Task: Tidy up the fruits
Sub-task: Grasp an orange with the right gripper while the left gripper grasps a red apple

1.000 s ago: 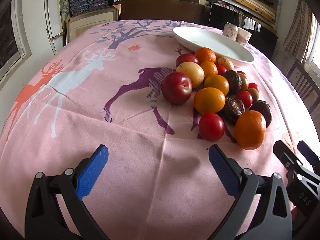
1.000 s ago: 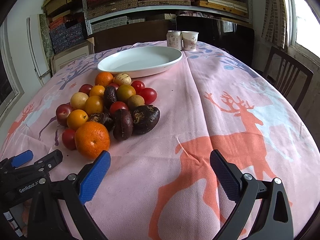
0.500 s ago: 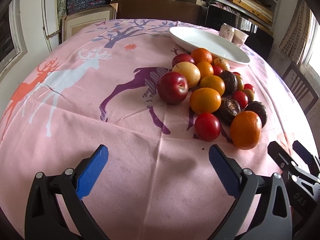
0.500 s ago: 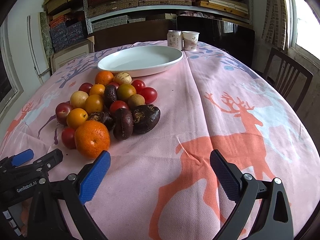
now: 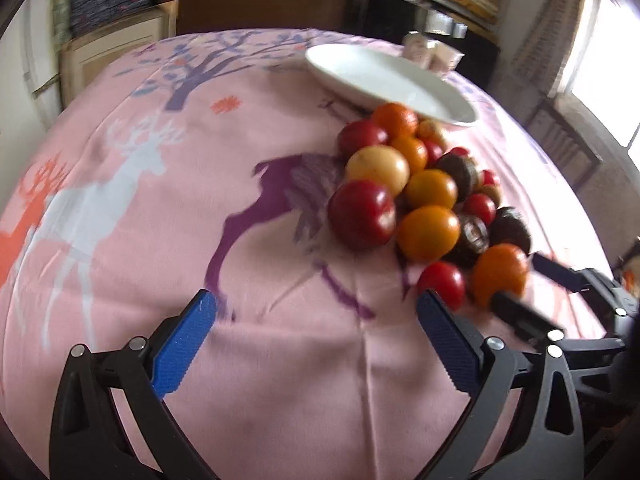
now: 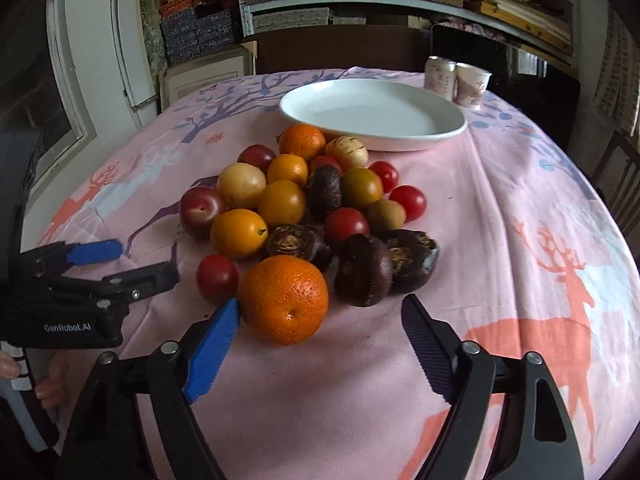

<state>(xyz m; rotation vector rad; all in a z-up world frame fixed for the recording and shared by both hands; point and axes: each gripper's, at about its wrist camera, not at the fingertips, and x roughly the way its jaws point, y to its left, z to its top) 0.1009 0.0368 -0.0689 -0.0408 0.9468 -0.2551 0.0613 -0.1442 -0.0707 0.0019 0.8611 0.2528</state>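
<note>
A pile of fruit lies on the pink deer tablecloth: a big orange [image 6: 285, 299] at the front, a small red fruit [image 6: 217, 277], yellow-orange fruits [image 6: 239, 233], a red plum [image 6: 200, 211], dark purple fruits [image 6: 363, 275]. An empty white oval plate [image 6: 424, 131] stands behind the pile. My right gripper [image 6: 320, 314] is open, its left finger tip beside the big orange. My left gripper [image 5: 316, 308] is open and empty over bare cloth, left of the pile; the big orange [image 5: 498, 274] and the plum [image 5: 362, 214] show in its view.
Two paper cups [image 6: 456, 80] stand behind the plate. Shelves with boxes line the back wall. A dark chair [image 6: 618, 184] stands at the table's right. The left gripper shows in the right wrist view [image 6: 120, 264].
My right gripper has moved forward and left to the big orange. My left gripper has moved forward toward the pile; its view is blurred by motion.
</note>
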